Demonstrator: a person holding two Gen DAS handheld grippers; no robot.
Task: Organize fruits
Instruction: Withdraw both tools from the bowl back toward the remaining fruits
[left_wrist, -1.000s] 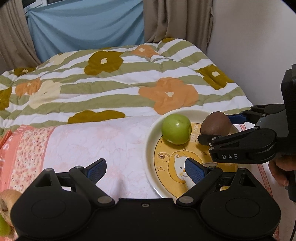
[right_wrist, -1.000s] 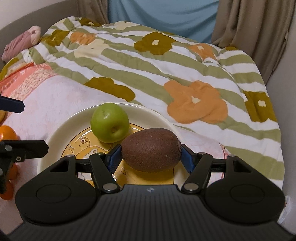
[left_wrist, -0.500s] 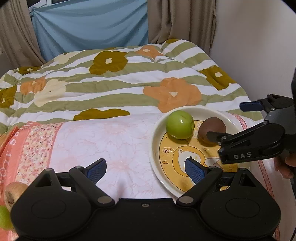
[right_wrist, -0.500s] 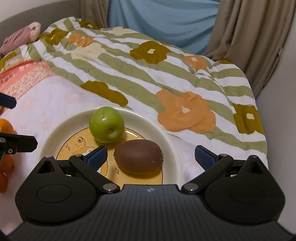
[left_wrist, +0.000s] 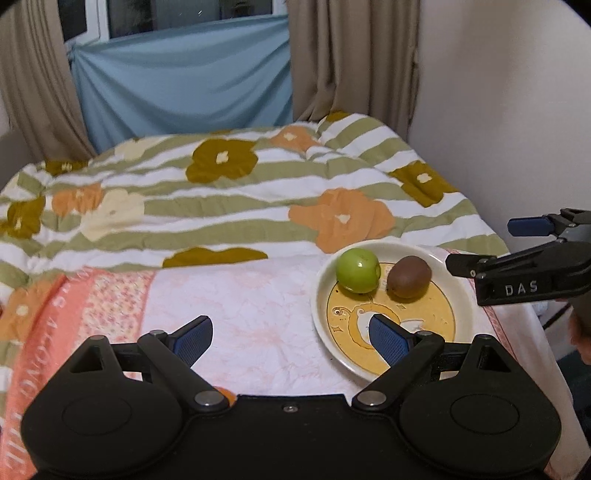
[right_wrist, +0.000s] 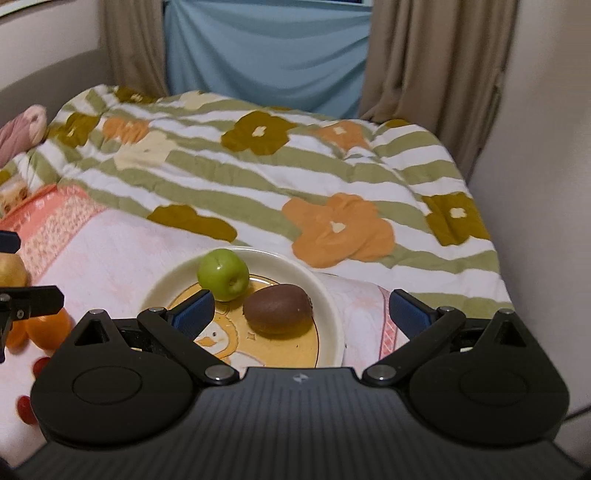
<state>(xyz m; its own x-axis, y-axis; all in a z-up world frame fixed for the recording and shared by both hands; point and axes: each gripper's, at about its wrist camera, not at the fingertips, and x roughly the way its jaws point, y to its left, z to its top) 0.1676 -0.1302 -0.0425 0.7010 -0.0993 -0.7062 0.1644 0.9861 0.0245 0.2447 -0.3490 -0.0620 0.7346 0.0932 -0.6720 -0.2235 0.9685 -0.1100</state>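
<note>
just ahead of our right claw (right_wrist: 301, 308), on the bed, sits the plate (right_wrist: 332, 317) with the kiwi (right_wrist: 277, 308) and the green apple (right_wrist: 222, 274) on it, the two fruits close beside each other. our right claw has just been opening; its jaws now stand wide apart, released, with nothing pressed between them, and the kiwi lies on the plate below and between the blue pads (right_wrist: 408, 312), apart from both. our left claw (left_wrist: 291, 338) is also spread wide and empty, over the pink blanket (left_wrist: 240, 306), with the plate just off its right pad. to the left of the right claw lie oranges (right_wrist: 48, 328) and small red fruits (right_wrist: 24, 408) on the blanket. beyond both claws spreads the striped flowered quilt (right_wrist: 280, 184).
</note>
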